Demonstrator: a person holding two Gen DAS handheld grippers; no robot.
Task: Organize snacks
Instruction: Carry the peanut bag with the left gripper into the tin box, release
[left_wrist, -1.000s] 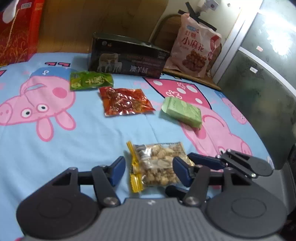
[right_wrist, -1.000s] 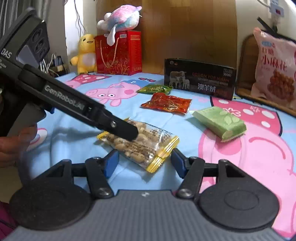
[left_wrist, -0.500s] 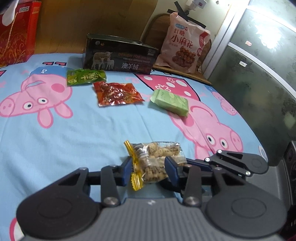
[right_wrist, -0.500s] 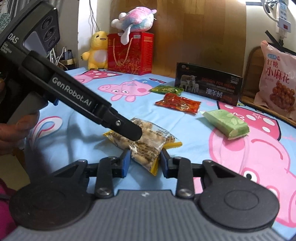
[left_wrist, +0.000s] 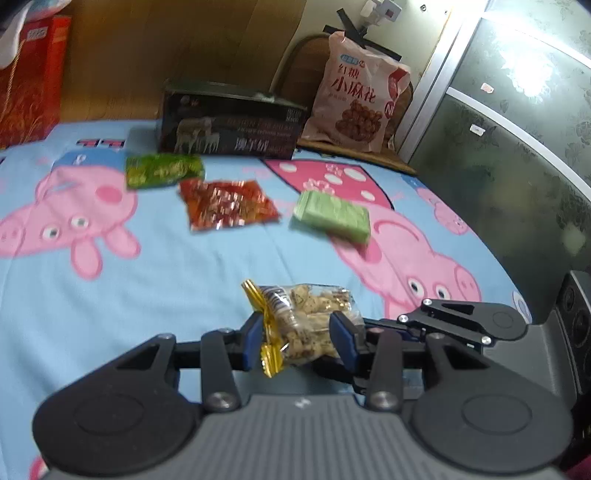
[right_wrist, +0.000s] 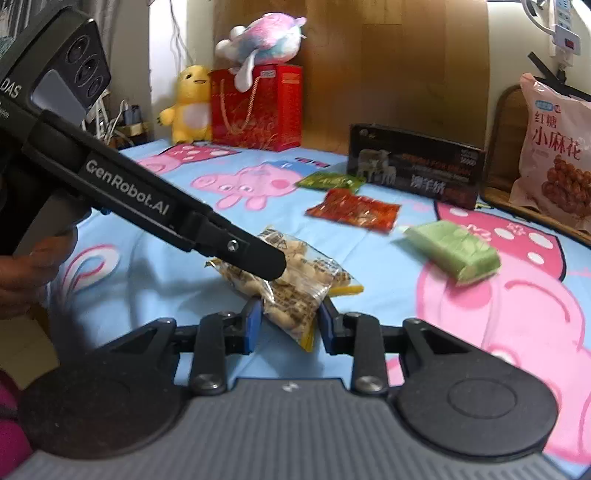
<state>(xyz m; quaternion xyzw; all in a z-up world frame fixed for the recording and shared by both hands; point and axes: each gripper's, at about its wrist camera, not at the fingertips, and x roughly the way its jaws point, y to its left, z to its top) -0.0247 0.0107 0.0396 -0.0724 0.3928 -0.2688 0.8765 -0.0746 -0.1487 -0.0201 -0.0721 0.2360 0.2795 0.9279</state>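
Both tools, left tool (left_wrist: 295, 338) and right tool (right_wrist: 290, 325), now clench the nut packet (left_wrist: 306, 325), formerly ungripped

clear nut packet (left_wrist: 306, 321) with gold end seals, crumpled, lifted off the sheet. green packet (left_wrist: 164, 171), red packet (left_wrist: 227, 204), pale green wrapped bar (left_wrist: 332, 216) lie flat further back, in a loose row, apart.

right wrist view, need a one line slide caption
Both grippers, right and left, clamp one clear peanut snack bag above the Peppa Pig sheet.
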